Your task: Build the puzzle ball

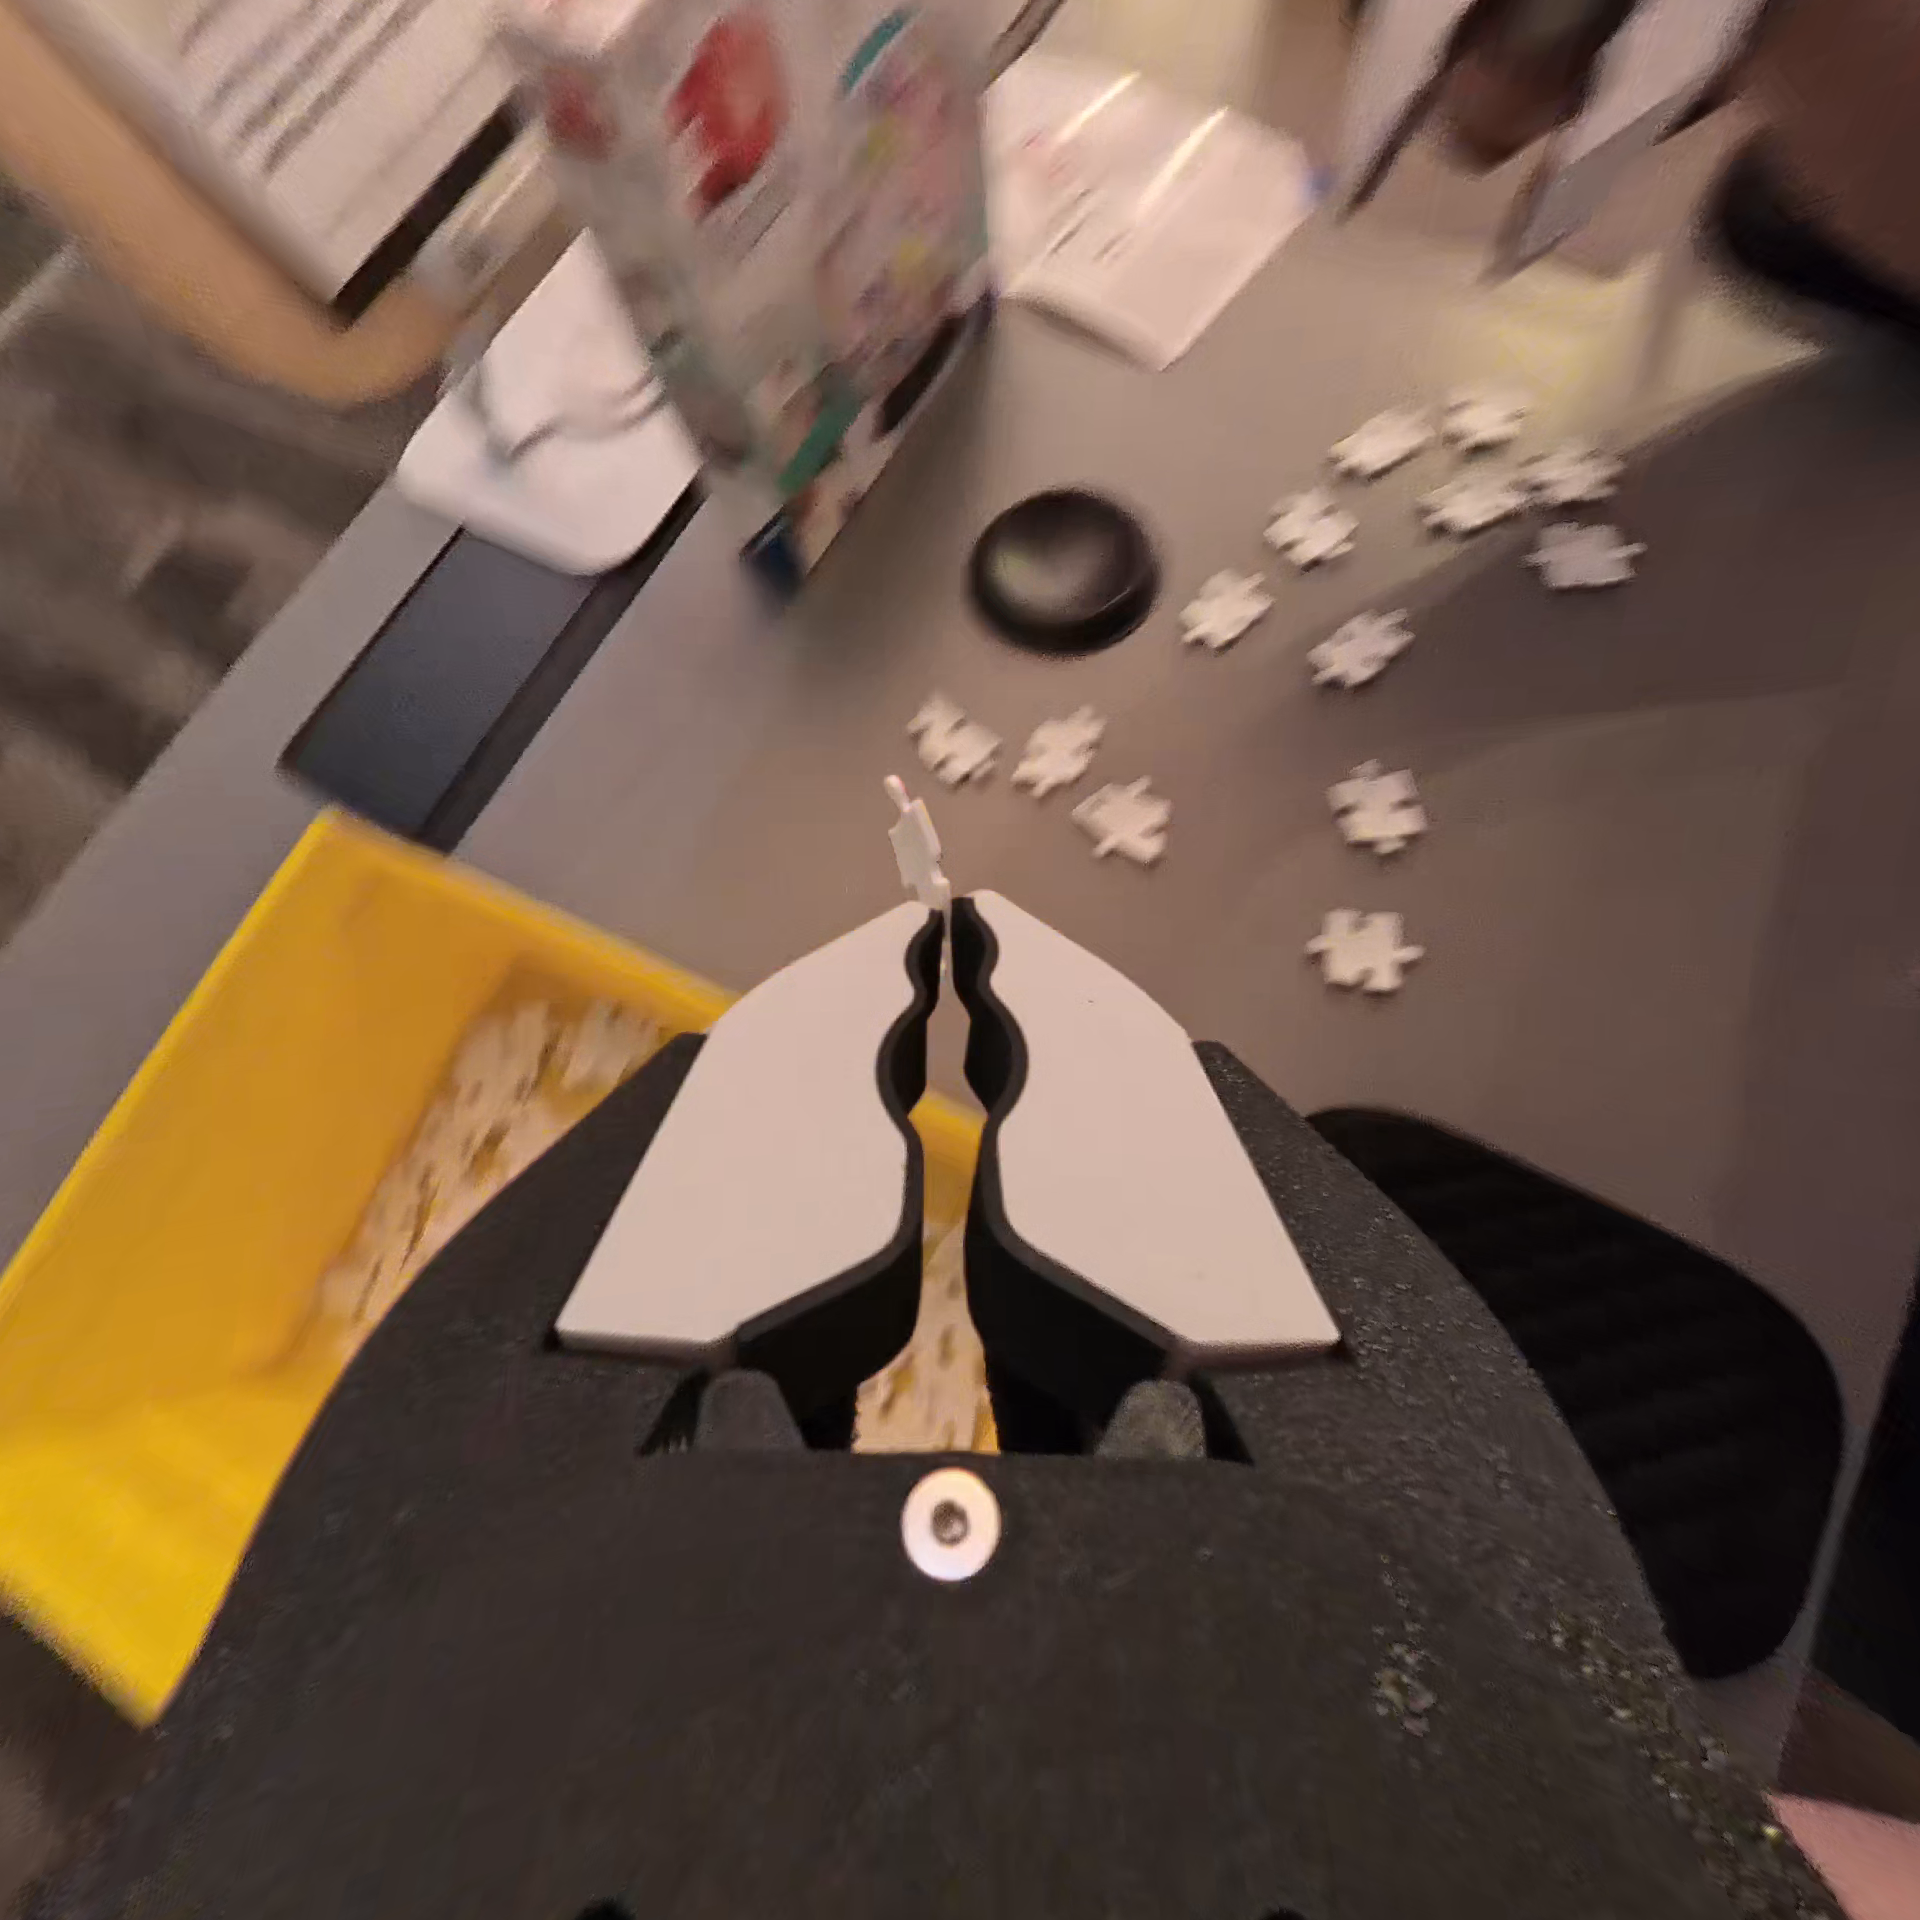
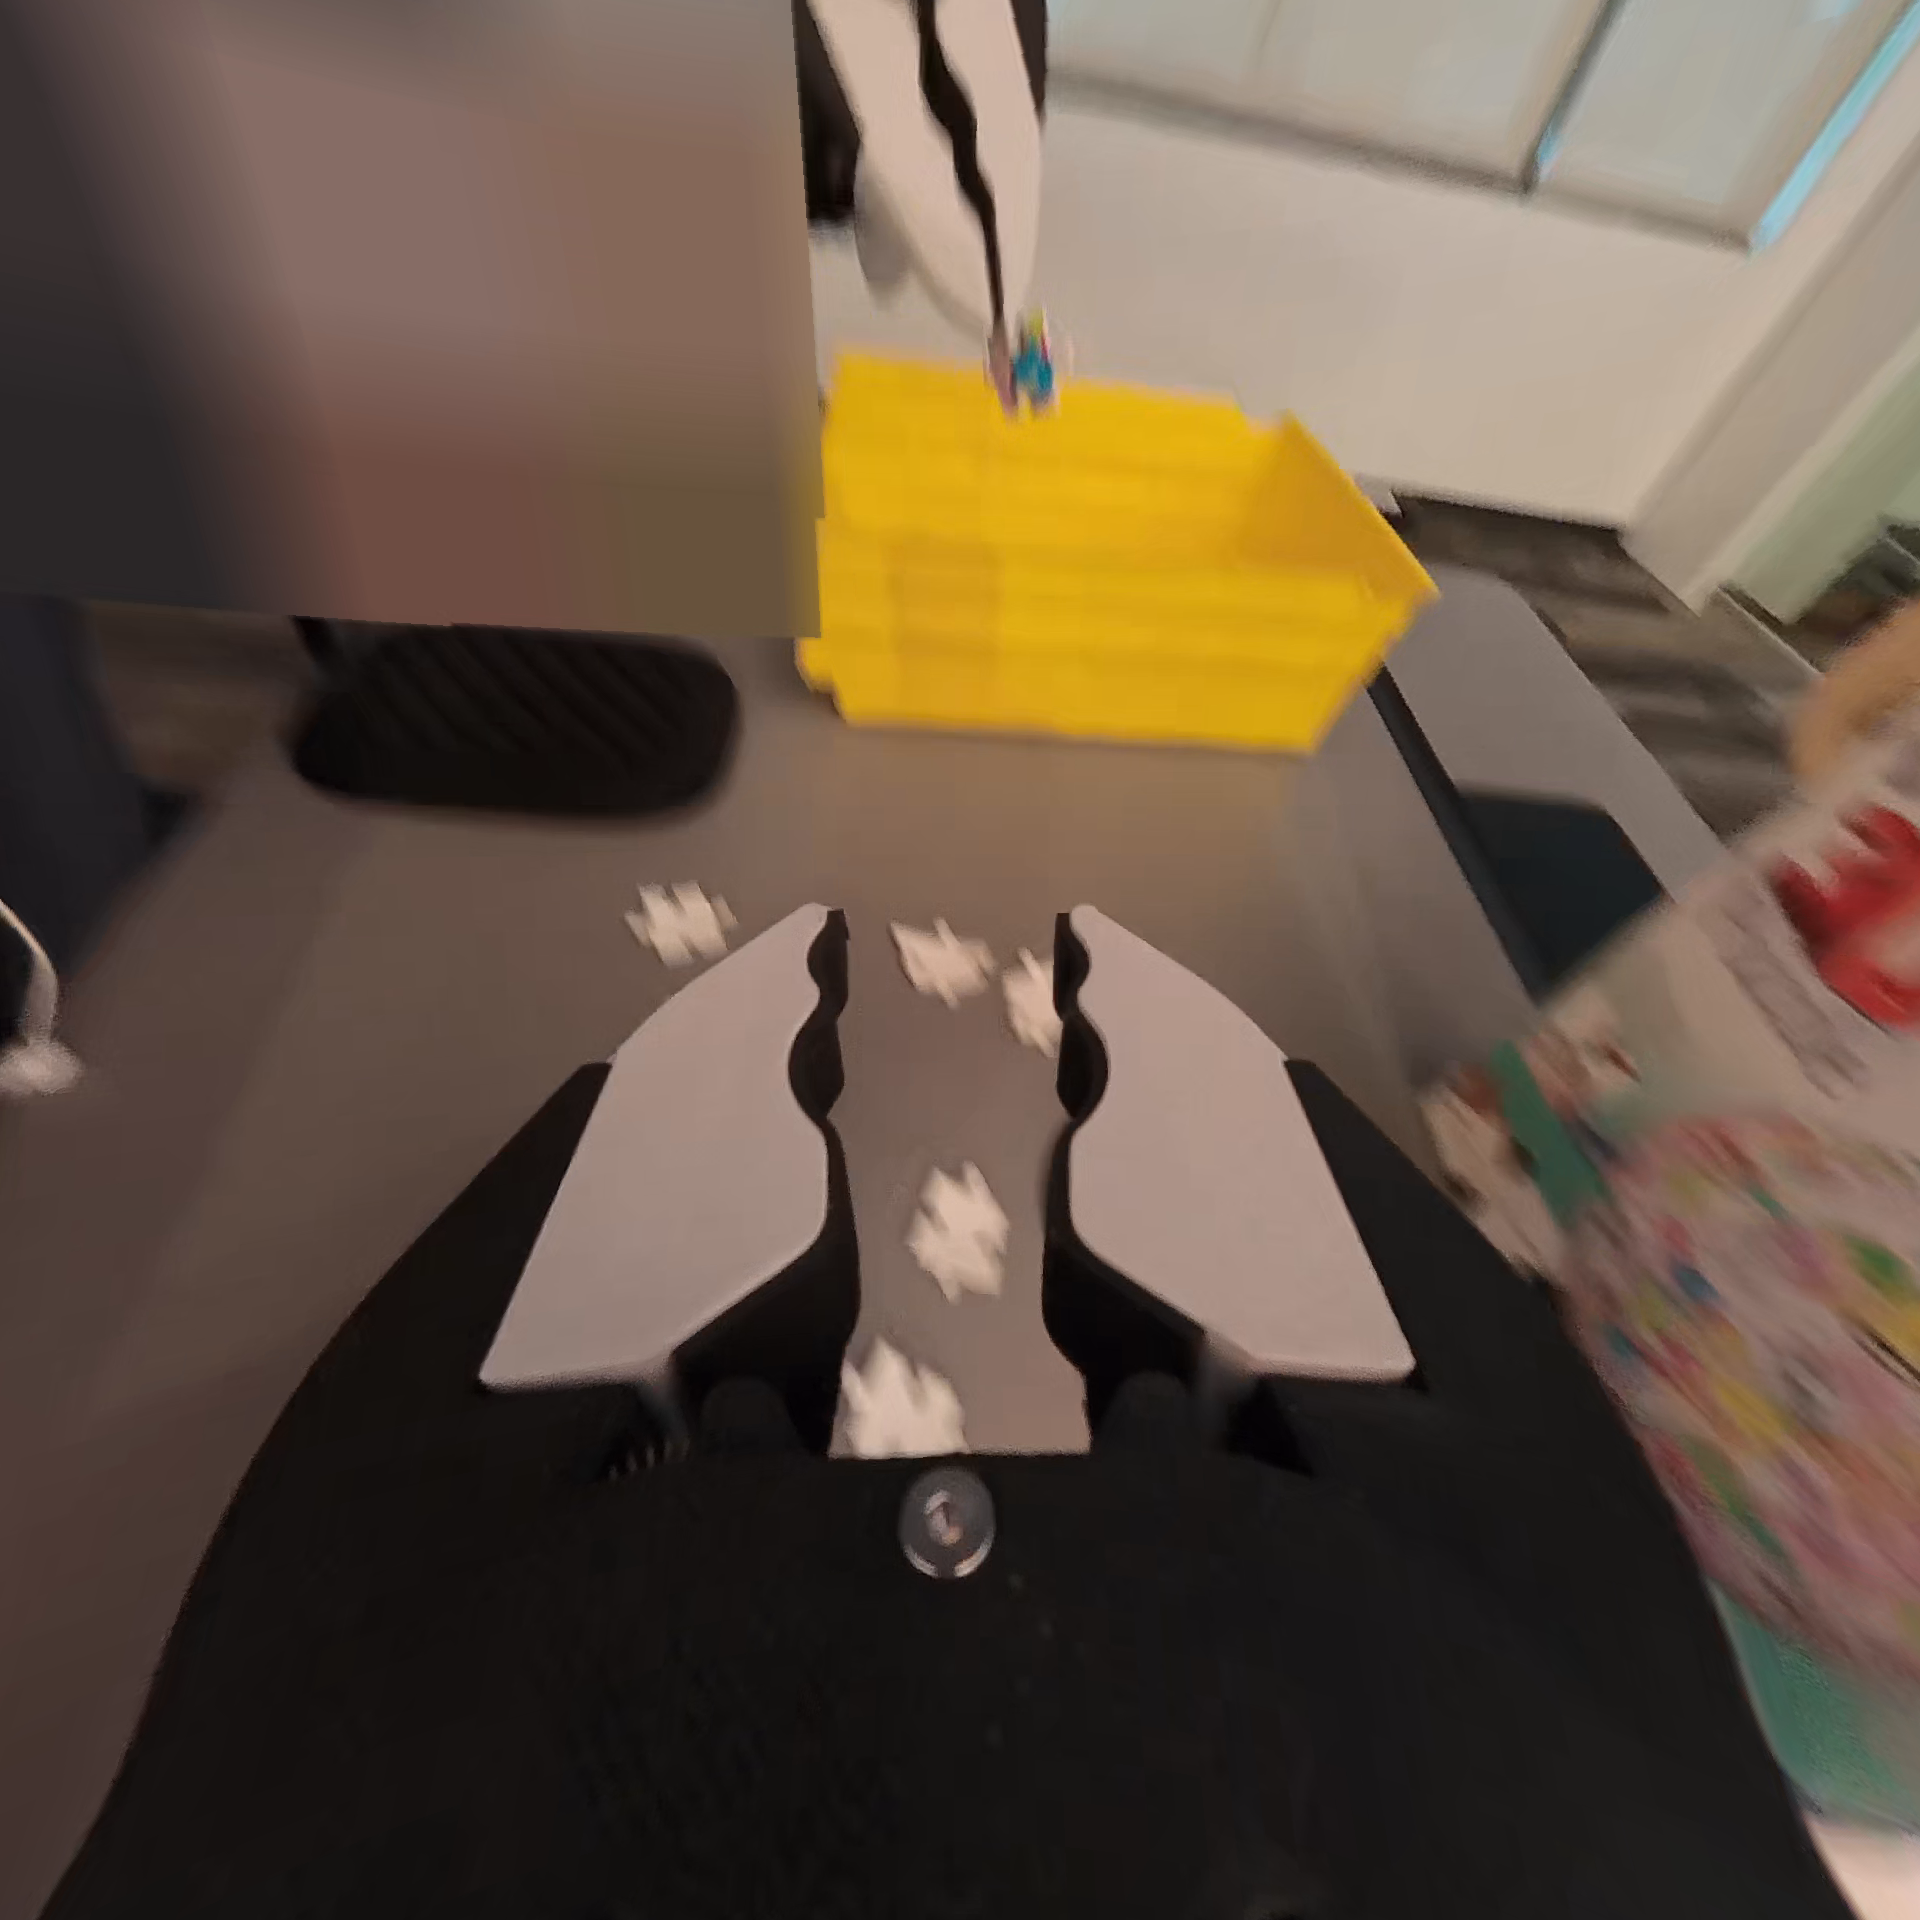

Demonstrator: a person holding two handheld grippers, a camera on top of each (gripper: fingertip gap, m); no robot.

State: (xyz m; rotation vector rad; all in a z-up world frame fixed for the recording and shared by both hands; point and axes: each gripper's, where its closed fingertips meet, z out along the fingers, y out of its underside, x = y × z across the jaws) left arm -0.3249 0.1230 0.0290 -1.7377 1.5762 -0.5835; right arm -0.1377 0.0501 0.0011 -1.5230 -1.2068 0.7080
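Note:
My left gripper (image 1: 948, 906) is shut on a puzzle piece (image 1: 916, 844), held edge-on above the grey table (image 1: 1558, 1039), just right of the yellow bin (image 1: 208, 1195) of pieces. In the right wrist view the left gripper (image 2: 1013, 332) hangs above the bin (image 2: 1091, 582) with the colourful piece (image 2: 1029, 364) at its tips. My right gripper (image 2: 951, 920) is open and empty, low over several white face-down pieces (image 2: 956, 1226). Several white pieces (image 1: 1371, 810) lie scattered on the table in the left wrist view.
A colourful puzzle box (image 1: 810, 229) stands at the back, also at the right in the right wrist view (image 2: 1714, 1299). A black round grommet (image 1: 1062, 571) sits in the table. White papers (image 1: 1143, 229) lie behind. A black chair (image 1: 1610, 1351) stands at the table's edge. My hands' fingertips stand some 20 cm from each other.

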